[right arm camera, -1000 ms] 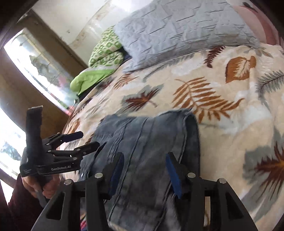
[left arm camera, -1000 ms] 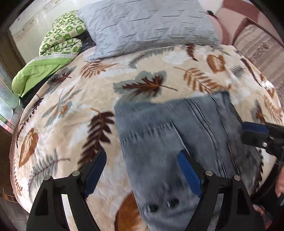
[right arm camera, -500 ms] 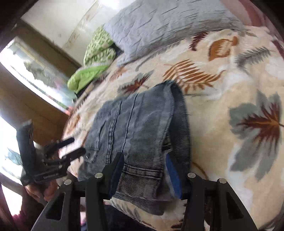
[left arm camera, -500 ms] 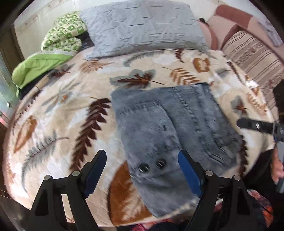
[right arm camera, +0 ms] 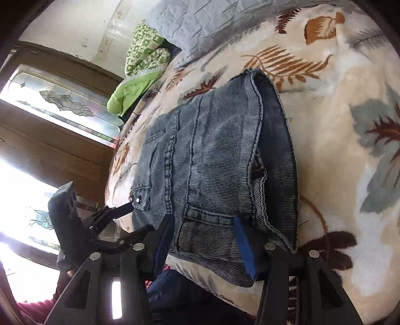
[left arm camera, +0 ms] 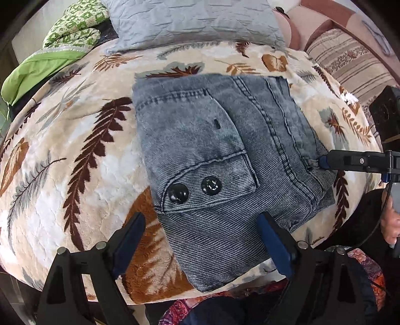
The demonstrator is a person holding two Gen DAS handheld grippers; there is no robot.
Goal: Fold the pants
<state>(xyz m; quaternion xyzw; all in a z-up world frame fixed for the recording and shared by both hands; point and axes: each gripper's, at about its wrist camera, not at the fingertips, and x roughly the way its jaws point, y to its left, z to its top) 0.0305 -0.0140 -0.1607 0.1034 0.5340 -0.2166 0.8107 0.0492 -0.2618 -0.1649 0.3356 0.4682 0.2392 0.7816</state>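
Grey jeans [left arm camera: 225,155] — folded, pocket-side up

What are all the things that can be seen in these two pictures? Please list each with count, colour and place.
folded jeans: one, faded grey-blue, on the blanket near its front edge
buttons: two, black, on the jeans' pocket flap
blanket: one, cream with brown and grey leaves, covering the bed
pillow: one, grey quilted, far end of bed
quilt: one, green patterned, beside the pillow
striped cushion: one, beige, far right
left gripper: black with blue pads, jaws opening, above the jeans
right gripper: black with blue pads, open over the jeans' near edge
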